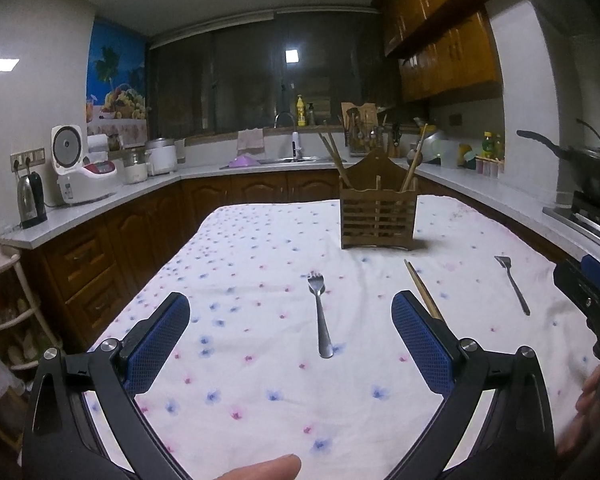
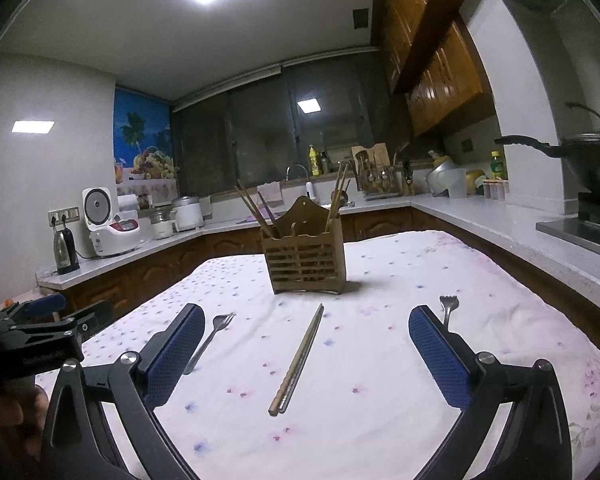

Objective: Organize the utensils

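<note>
Both claws hang wide open over the flowery cloth (image 2: 380, 420), holding nothing. A fork (image 1: 320, 320) lies between the left claw's (image 1: 290, 316) fingers. The chopsticks (image 2: 298, 360) lie between the right claw's (image 2: 306, 328) fingers. Straight ahead stands the wooden holder (image 2: 304, 264). Another fork (image 2: 447, 306) peeks out behind the right finger, maybe touching it.

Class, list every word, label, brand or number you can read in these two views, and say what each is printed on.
None can be read for certain.
Left gripper: pale lettering on its black body, too blurred.
Yellow bottle by the window: label too small.
Rice cooker: panel markings too small.
</note>
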`<state>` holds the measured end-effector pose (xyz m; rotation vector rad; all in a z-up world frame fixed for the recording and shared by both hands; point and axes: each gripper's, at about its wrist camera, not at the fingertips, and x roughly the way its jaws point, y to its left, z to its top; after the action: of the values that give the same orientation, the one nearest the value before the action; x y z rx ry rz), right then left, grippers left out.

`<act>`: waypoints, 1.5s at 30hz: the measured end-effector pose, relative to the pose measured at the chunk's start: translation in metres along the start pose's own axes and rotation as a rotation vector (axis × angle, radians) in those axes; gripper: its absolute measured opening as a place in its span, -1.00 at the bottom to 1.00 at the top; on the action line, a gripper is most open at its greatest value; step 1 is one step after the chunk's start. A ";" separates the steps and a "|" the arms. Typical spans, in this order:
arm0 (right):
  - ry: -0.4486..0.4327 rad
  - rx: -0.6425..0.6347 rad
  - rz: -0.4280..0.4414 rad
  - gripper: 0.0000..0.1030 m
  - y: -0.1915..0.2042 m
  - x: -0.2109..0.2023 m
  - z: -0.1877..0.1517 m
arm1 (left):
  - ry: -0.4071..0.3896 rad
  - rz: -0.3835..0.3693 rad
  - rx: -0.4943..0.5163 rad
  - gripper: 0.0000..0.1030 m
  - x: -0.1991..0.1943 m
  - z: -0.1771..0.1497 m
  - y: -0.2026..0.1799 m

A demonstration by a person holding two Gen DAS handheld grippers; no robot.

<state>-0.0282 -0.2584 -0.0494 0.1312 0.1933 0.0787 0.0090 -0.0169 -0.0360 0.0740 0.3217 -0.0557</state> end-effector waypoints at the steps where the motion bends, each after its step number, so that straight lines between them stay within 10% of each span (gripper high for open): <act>1: -0.001 -0.001 0.001 0.99 0.000 0.000 0.000 | -0.001 -0.001 0.001 1.00 0.000 0.000 0.000; 45: -0.001 -0.011 0.004 0.99 0.002 0.002 -0.003 | 0.004 0.005 -0.004 1.00 0.002 0.000 0.001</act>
<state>-0.0265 -0.2560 -0.0524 0.1211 0.1911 0.0836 0.0109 -0.0165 -0.0364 0.0712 0.3258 -0.0503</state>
